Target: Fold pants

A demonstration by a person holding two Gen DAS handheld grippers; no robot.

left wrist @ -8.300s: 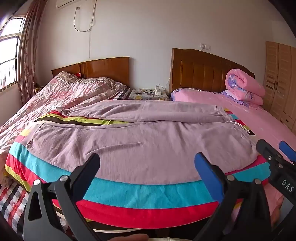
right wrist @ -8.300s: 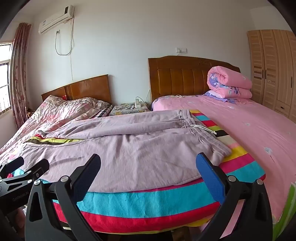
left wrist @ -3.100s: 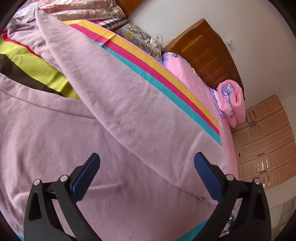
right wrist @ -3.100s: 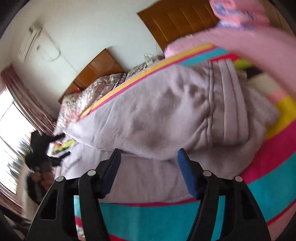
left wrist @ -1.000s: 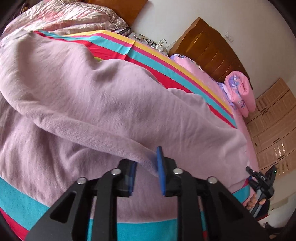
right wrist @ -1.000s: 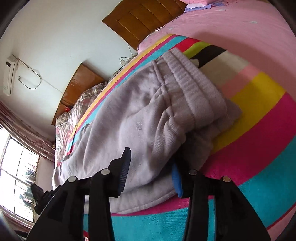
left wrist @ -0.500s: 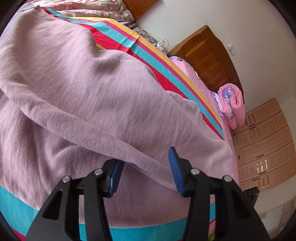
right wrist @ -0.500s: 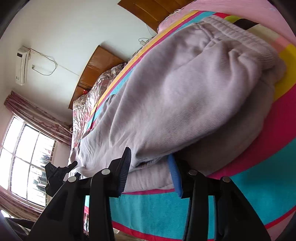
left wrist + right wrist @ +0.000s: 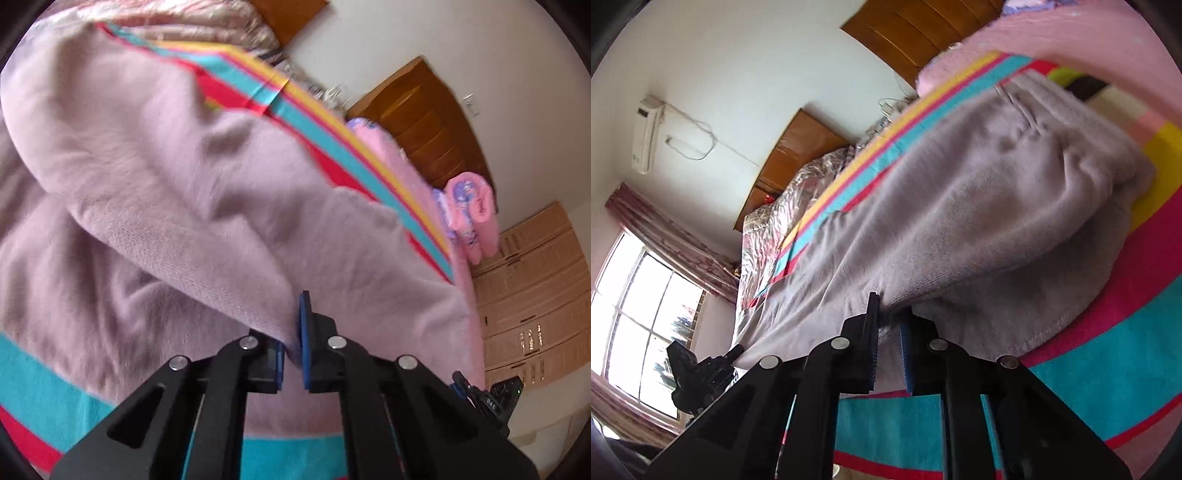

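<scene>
The lilac-grey pants [image 9: 192,192] lie across a striped blanket [image 9: 44,402] on the bed, one leg folded over the other. My left gripper [image 9: 292,332] is shut on the near edge of the upper pant leg. In the right wrist view the pants [image 9: 979,206] run from the waistband at upper right toward the window. My right gripper [image 9: 888,325] is shut on the folded edge of the upper layer near the waist end. Each gripper shows small in the other's view: the right one [image 9: 487,397] and the left one [image 9: 698,373].
A pink bed with a rolled pink quilt [image 9: 472,210] lies beyond the blanket, with wooden headboards [image 9: 428,122] and a wardrobe [image 9: 535,295] behind. A second bed with a floral quilt [image 9: 775,229], a nightstand and a window [image 9: 639,325] are on the other side.
Both grippers have closed on the upper pant leg's edge; half a second ago both were open around it. The fabric edge is lifted slightly and both views are blurred by motion.
</scene>
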